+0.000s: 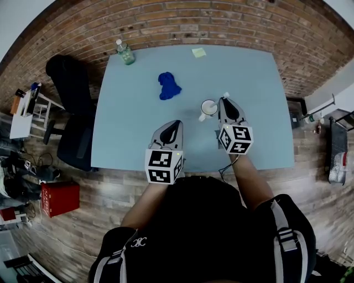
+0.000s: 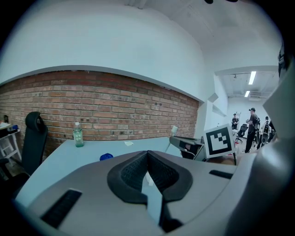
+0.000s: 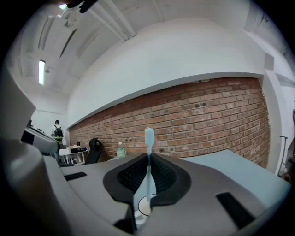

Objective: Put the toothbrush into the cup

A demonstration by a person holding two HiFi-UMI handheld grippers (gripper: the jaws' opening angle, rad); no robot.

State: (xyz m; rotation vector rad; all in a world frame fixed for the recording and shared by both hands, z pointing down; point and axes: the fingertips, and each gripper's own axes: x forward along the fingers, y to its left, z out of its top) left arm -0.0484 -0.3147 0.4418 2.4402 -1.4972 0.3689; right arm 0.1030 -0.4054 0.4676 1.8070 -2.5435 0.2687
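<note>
Right hand-held gripper (image 1: 224, 101) grips toothbrush (image 3: 149, 137) | cup (image 1: 208, 101) beside | blue cloth (image 1: 168, 87), bottle (image 1: 125, 52) beyond

Black top (image 1: 199, 221), grey marker-cubed claws (image 1: 177, 123) (image 1: 224, 100)

An office-style workroom or lab: a pale blue table (image 1: 249, 99) stands against a long red brick wall (image 1: 221, 16) on the far side, on a wood-plank floor (image 1: 94, 182), with a black swivel office chair (image 1: 72, 110) at the table's left. Further left stand a white shelf unit (image 1: 25, 113) crowded with small items and a red box (image 1: 60, 198) on the floor. To the right the room opens into a bright white hall lit by ceiling tube lights (image 2: 251, 77), where several people (image 2: 251, 124) stand.
</note>
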